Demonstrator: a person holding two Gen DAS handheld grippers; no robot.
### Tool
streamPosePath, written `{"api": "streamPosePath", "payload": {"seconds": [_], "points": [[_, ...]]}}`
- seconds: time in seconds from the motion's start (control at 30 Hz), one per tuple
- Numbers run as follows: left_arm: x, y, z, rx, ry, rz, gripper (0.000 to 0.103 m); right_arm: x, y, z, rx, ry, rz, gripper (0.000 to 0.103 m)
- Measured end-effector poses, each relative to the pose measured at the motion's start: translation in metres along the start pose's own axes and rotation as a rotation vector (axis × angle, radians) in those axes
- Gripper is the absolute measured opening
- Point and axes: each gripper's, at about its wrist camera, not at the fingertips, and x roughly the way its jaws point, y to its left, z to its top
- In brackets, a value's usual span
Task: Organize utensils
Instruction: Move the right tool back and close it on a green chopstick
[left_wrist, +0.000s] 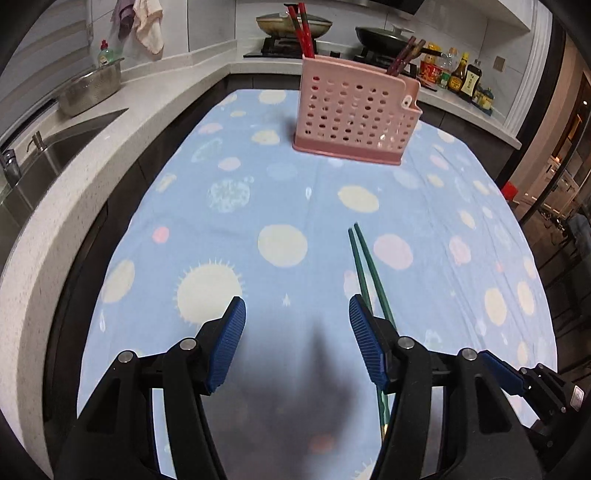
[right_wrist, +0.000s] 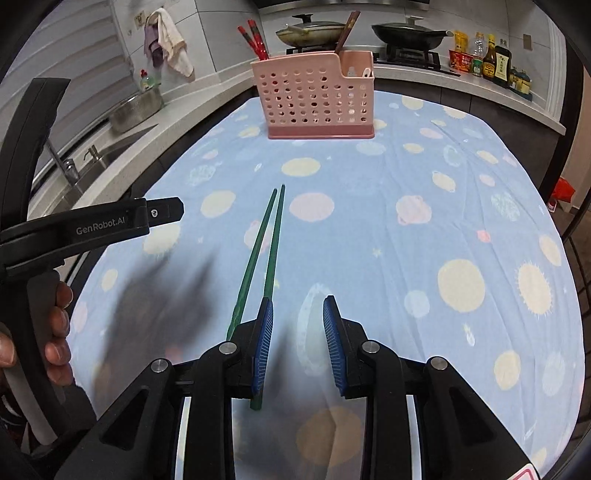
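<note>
Two green chopsticks (right_wrist: 266, 240) lie side by side on the blue spotted tablecloth (right_wrist: 424, 229), tips toward a pink perforated utensil holder (right_wrist: 317, 99). The holder has red chopsticks (right_wrist: 255, 40) in its left part and brown ones (right_wrist: 345, 31) in its right part. My right gripper (right_wrist: 297, 301) is open just right of the green pair, whose near ends run under its left finger; nothing sits between the pads. In the left wrist view the green chopsticks (left_wrist: 364, 266) pass under the right finger of my left gripper (left_wrist: 296, 299), which stands wide open and empty. The holder (left_wrist: 354, 118) is far ahead.
A white counter with a sink (left_wrist: 55, 155) and a metal colander (left_wrist: 92, 86) runs along the left. At the back are pans on a hob (right_wrist: 310, 31) and sauce bottles (right_wrist: 487, 61). A hand (right_wrist: 55, 332) holds the left gripper's handle at the left.
</note>
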Motion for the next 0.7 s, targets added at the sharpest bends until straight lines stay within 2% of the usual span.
{"api": "streamPosePath", "payload": {"seconds": [0.27,0.7], "points": [[0.002,-0.001,-0.043,0.002,0.067,0.016,0.055,0.004,0.013,-0.024,-0.025,0.048,0.025,0.029],[0.005,-0.003,-0.065,0.014,0.115,0.019,0.056,0.014,0.023,-0.032,-0.049,0.080,0.042,0.029]]}}
